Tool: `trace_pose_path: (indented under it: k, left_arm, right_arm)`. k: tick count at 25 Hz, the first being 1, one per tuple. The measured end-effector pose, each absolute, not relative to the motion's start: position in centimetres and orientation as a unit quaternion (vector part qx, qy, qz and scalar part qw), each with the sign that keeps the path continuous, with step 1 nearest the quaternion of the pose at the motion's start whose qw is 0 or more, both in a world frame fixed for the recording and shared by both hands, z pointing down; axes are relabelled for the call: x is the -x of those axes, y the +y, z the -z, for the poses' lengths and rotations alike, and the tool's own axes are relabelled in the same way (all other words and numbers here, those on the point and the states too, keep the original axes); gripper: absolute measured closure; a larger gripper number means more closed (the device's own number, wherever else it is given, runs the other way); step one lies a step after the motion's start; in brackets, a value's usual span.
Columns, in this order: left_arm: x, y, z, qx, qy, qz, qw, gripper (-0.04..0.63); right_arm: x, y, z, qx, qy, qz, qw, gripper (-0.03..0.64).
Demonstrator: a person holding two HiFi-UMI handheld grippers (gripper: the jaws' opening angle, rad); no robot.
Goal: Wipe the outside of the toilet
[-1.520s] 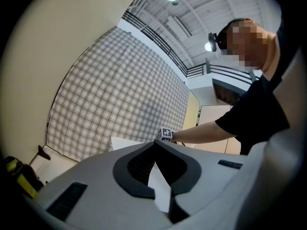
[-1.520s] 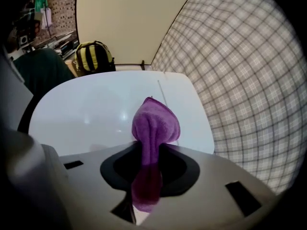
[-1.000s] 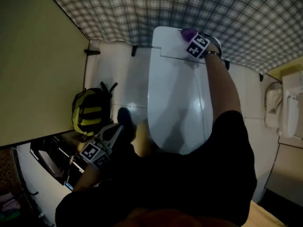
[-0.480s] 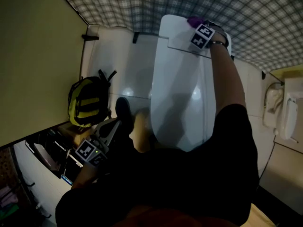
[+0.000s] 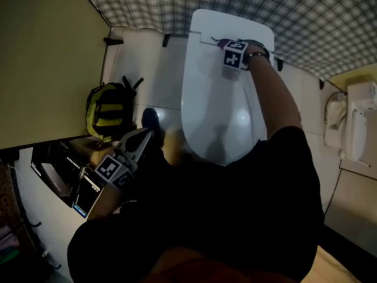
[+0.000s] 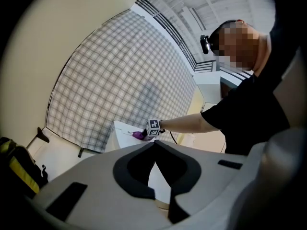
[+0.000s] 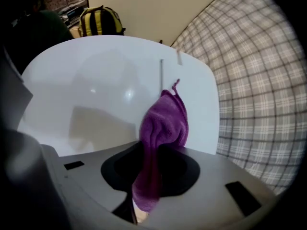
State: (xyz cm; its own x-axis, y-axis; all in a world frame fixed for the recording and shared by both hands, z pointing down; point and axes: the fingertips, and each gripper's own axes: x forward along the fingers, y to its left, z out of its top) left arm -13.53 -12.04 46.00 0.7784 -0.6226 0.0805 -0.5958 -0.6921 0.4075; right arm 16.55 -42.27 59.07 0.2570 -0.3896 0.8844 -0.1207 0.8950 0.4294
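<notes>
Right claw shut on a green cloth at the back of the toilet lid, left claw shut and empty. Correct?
Not quite. The cloth is purple, not green; the right gripper view shows it. The rest stands: the right claw is shut on it at the back of the toilet lid, and the left claw is shut with nothing between its jaws.

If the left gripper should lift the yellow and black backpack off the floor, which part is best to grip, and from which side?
Probably the black strap loops at the end of the backpack nearest the plaid wall: they stick out free of the bulging body and look thin enough for two jaws. Come from above. The left gripper, shut and empty, must open first.
</notes>
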Motion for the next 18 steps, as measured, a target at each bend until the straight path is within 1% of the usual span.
trace_pose_path:
  k: [5, 10, 15, 18]
  left_arm:
    - [12.3, -8.9, -42.5, -0.933, -0.318, 0.049, 0.16, 0.603]
    - [10.5, -5.2, -39.9, -0.946, -0.291, 0.073, 0.122, 0.603]
    - [7.7, -0.8, -37.7, -0.96, -0.25, 0.085, 0.097, 0.603]
    - [6.7, 1.3, -36.5, -0.963, -0.235, 0.1, 0.08, 0.603]
  right_arm:
    - [-15.4, -32.2, -60.3, -0.187, -0.613, 0.074, 0.764, 0.538]
    - [-12.6, -19.4, -61.7, -0.141, -0.609, 0.074, 0.777, 0.532]
    - [-9.4, -6.1, -62.7, -0.075, -0.604, 0.08, 0.79, 0.529]
    - [-8.3, -0.1, -63.2, -0.05, -0.606, 0.073, 0.791, 0.528]
